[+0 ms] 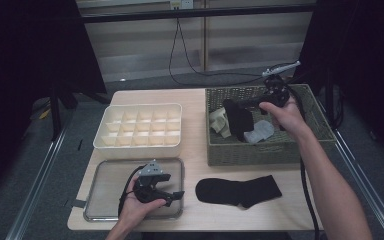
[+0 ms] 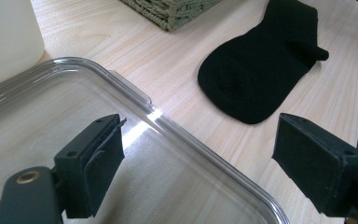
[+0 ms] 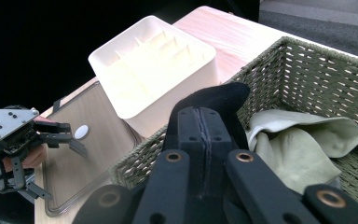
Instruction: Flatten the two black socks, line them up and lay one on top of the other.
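**Second black sock coming out of the basket**

Over the basket (image 1: 260, 150) at far right, my right gripper (image 1: 240, 111) pinches a black sock (image 1: 240, 122). Next, I reckon, carry it to its mate (image 1: 237, 191) near. My left gripper (image 1: 172, 196) hangs spread above the lid (image 1: 100, 175).

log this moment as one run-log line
right claw: shut on black sock over basket | left claw: open above clear lid
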The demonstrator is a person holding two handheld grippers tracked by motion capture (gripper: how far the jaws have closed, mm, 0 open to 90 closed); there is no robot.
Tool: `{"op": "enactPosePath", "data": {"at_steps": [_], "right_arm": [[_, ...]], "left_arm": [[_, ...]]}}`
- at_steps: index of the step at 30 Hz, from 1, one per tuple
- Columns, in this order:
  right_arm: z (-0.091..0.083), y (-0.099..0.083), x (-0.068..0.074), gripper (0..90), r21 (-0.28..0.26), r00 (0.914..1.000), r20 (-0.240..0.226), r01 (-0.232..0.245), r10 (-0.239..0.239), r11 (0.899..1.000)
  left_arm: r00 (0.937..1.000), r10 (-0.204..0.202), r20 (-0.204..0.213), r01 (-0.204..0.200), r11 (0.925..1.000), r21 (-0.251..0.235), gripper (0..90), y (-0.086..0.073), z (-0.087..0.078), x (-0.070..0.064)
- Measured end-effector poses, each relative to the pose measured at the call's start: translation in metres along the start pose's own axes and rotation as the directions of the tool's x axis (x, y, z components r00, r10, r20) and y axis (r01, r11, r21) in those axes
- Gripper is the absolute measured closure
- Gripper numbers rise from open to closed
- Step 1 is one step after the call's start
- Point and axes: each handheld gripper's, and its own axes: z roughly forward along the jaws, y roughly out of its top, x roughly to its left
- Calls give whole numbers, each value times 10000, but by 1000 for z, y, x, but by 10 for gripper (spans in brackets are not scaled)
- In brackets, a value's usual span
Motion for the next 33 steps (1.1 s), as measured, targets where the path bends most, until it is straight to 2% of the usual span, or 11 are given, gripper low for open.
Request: {"op": "enactPosePath", "data": {"at_steps": [15,25,33], "right_arm": [[-15,11,10,888,-673,9995,-271,154,-173,9976],[-27,12,17,888,-1145,9991,-288,272,-307,9930],[-35,12,29,888,-1499,9985,-222,468,-507,9876]], "left_arm": [[10000,-24,46,24,10000,-7,143,0,0,-1],[10000,-45,5,45,10000,-17,139,0,0,-1],[10000,-35,-5,35,10000,0,139,0,0,-1]]}}
